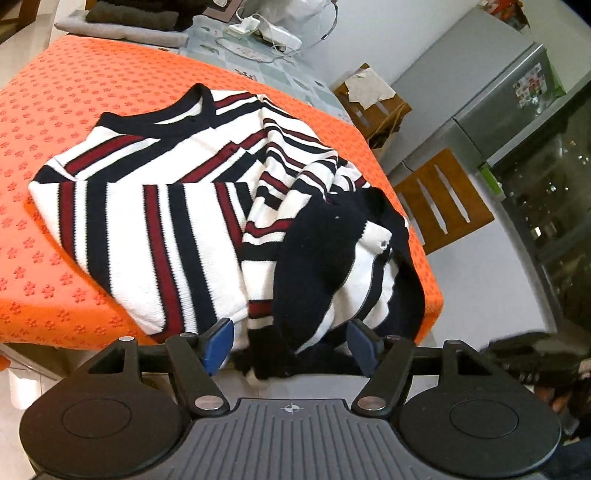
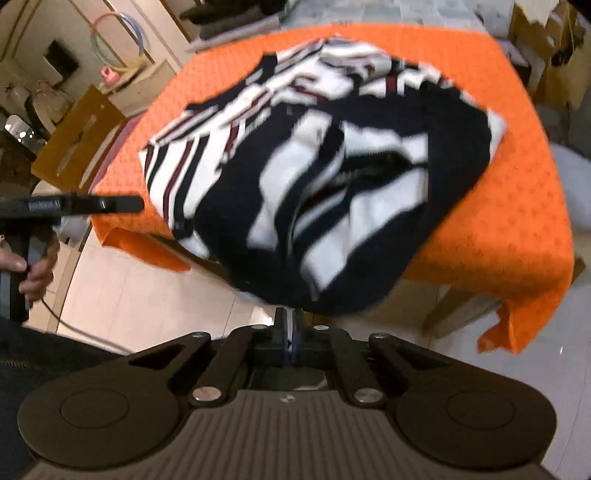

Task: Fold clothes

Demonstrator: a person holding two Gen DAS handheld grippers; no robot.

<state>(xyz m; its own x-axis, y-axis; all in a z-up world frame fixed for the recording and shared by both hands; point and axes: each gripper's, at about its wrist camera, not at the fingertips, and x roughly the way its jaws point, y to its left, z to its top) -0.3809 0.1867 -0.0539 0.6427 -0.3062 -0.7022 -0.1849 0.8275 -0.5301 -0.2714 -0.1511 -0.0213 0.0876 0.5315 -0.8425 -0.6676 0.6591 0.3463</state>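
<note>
A white sweater with navy and red stripes [image 1: 159,221] lies partly folded on the orange cloth [image 1: 55,110], collar at the far side, its navy hem bunched and hanging over the near table edge. My left gripper [image 1: 291,345] is open, its blue pads on either side of the hanging hem. In the right wrist view the sweater [image 2: 332,177] is blurred and lifted toward the camera. My right gripper [image 2: 290,332] is shut on the sweater's navy hem. The left gripper [image 2: 85,205] shows at the left there, held in a hand.
Wooden chairs [image 1: 439,206] stand beside the table, a fridge [image 1: 517,92] behind. Folded grey clothes [image 1: 122,22] and a power strip [image 1: 258,29] lie at the table's far end. A cardboard box [image 2: 554,55] stands far right. Tiled floor lies below.
</note>
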